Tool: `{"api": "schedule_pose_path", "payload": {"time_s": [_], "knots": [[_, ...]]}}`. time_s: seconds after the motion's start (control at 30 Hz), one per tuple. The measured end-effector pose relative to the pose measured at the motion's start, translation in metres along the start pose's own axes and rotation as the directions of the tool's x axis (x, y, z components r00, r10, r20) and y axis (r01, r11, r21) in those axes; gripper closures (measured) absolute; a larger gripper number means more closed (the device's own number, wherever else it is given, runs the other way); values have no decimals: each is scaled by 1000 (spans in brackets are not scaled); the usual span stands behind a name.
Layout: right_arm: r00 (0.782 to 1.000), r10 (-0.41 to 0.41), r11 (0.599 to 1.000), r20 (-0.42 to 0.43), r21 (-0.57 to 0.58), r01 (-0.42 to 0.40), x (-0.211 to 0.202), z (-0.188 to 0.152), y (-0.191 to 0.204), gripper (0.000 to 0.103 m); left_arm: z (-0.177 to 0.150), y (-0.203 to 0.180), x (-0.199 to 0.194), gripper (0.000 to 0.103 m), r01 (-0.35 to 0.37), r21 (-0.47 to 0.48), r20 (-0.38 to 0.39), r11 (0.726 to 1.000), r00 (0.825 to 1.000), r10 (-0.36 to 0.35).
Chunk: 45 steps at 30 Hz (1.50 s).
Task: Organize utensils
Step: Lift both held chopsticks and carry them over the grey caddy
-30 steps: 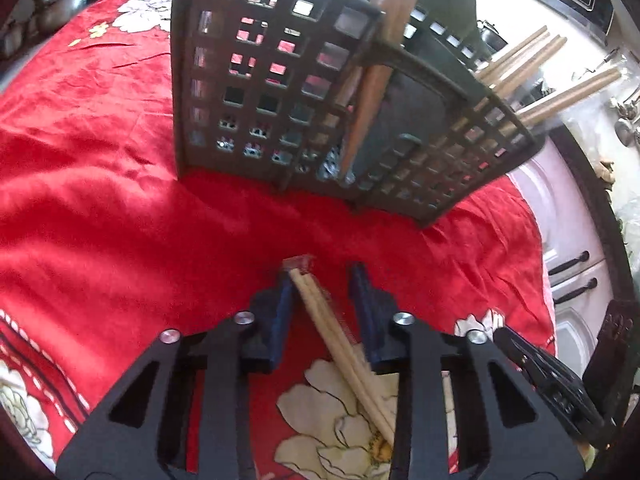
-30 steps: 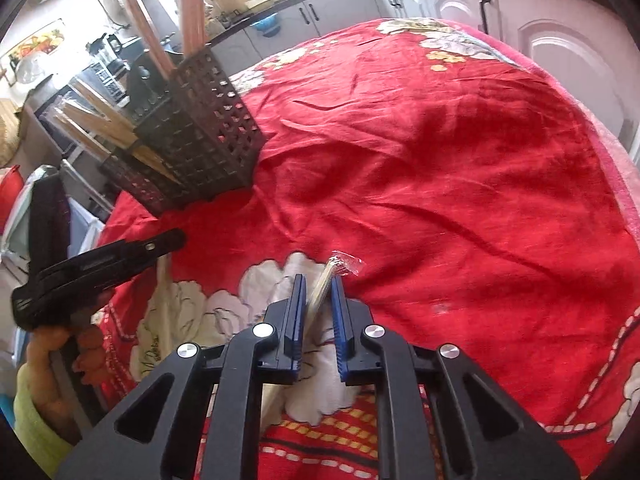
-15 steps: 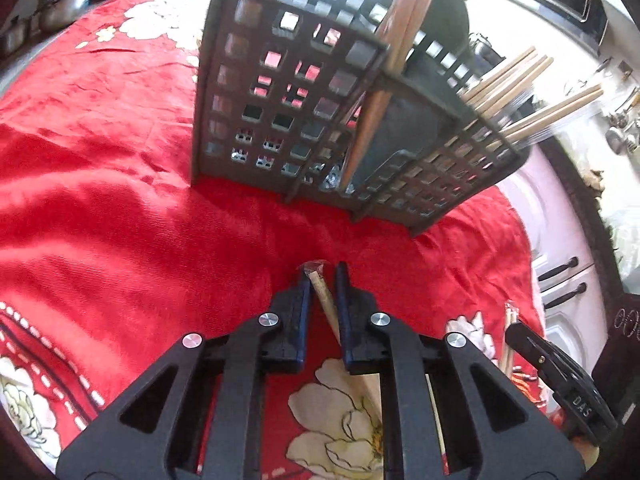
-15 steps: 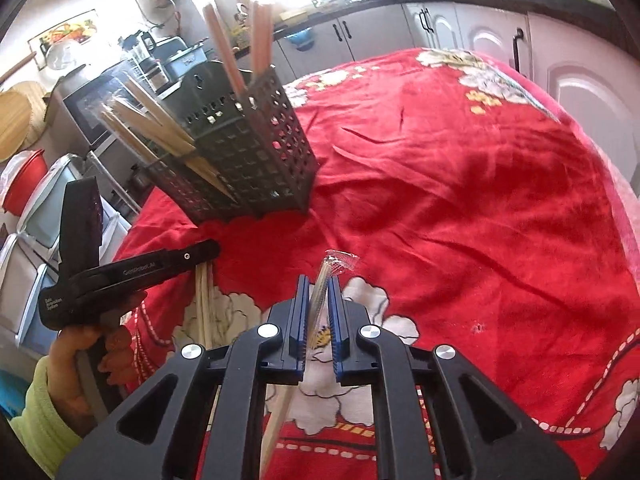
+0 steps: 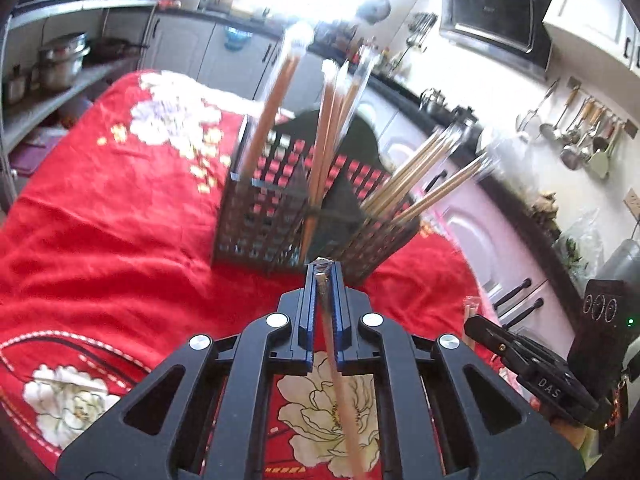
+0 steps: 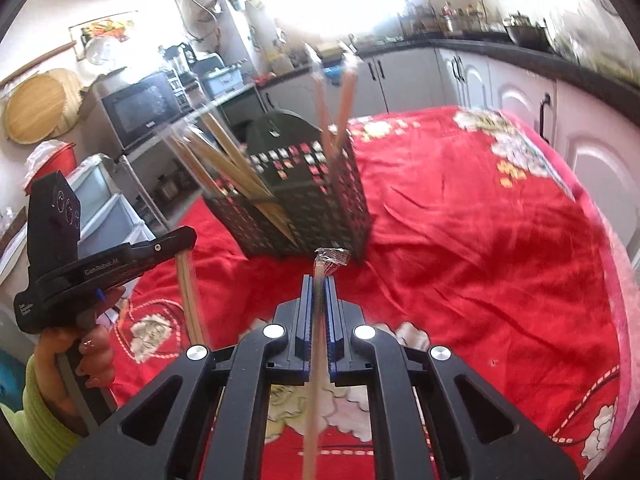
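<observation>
left hand-held gripper (image 5: pixel 323 270): jaws clamped on a wrapped chopstick pair (image 5: pixel 340 384), off the desk, tip at the pads, long tail hanging back under the body.
right hand-held gripper (image 6: pixel 319 282): jaws clamped on another wrapped pair (image 6: pixel 316 368), wrapper end (image 6: pixel 332 257) sticking out past the pads.
caddy (image 5: pixel 280 216): black lattice, stands on the red cloth (image 5: pixel 100 240) ahead of both grippers; several pairs already in it, some upright, some leaning out over the rim toward the cabinets (blurred, count unclear).
step (judged): both pairs picked up, next is carrying them to the caddy and dropping them in.
risk 1: grip sits near one end, so the long free tail can swing and pivot in the pads, then miss the opening.
risk 2: slick wrapper, so a pair can slide out mid-carry.
risk 3: the leaning pairs crowd the mouth; a tip hitting them can knock them out or tip the light caddy.
risk 4: both grippers heading for one caddy could collide.
</observation>
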State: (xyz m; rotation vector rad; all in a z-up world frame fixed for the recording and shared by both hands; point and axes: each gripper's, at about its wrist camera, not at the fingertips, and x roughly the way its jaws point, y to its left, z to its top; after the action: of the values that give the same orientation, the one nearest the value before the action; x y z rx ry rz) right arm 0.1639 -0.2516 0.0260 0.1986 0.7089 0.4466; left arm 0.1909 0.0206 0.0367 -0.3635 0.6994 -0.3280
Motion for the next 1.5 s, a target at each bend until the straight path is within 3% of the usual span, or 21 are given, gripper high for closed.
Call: {"api": "schedule_pose_path", "payload": {"time_s": [0.27,0.57,0.9,1.2,1.4,1.5], "knots": [[995,32,998,98,-57,-26,-24,19,26,97,19,-6,-44,101,-10,28,128,1000,992,7],[982,60,994,177,-101,-42,-39,40,45,97,50,-17,-85,101,-29,66,261,997,965,11],[952,89,990,294,-127,-53,-57,72,58,97,94,-32,-115,101,-100,79,417,992,907,58],[928,97,990,361,-127,-54,-62,98,59,97,128,-45,-116,101,-161,51,536,986,837,109],[916,109,988,385,-144,-58,-59,114,62,97,144,-55,-97,101,-187,58,549,981,827,125],[908,117,986,403,-160,-56,-57,121,67,97,149,-62,-86,101,-229,83,566,970,812,143]]}}
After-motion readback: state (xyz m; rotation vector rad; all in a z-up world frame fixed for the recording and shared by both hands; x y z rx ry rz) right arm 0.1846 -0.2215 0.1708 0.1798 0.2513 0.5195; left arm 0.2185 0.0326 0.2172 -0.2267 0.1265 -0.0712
